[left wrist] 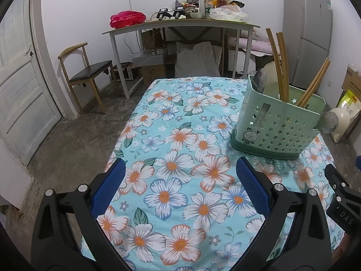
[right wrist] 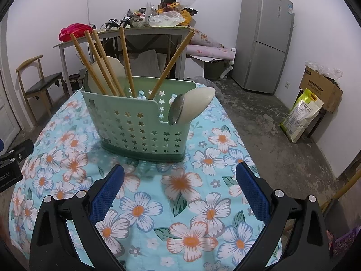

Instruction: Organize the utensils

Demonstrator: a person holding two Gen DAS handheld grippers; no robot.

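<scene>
Fingers of the left gripper (left wrist: pixel 180 176) and right gripper (right wrist: pixel 180 177) are spread wide, grasping nothing, above the floral tablecloth (right wrist: pixel 158 203). Just beyond the right fingertips stands the green utensil basket (right wrist: pixel 140 128), holding chopsticks (right wrist: pixel 101 65) and spoons (right wrist: pixel 194 106).

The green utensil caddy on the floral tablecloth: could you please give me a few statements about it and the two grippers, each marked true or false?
1. The green utensil caddy stands upright on the floral tablecloth. True.
2. The wooden chopsticks lie flat on the cloth. False: they stand leaning inside the caddy.
3. The right gripper is shut on a spoon. False: its jaws are open and hold nothing.
4. A metal spoon and a pale spoon stick out of the caddy's lower end compartment. True.
5. The left gripper is open above bare cloth. True.
6. The caddy's front wall is solid. False: it is pierced with star-shaped holes.
</scene>
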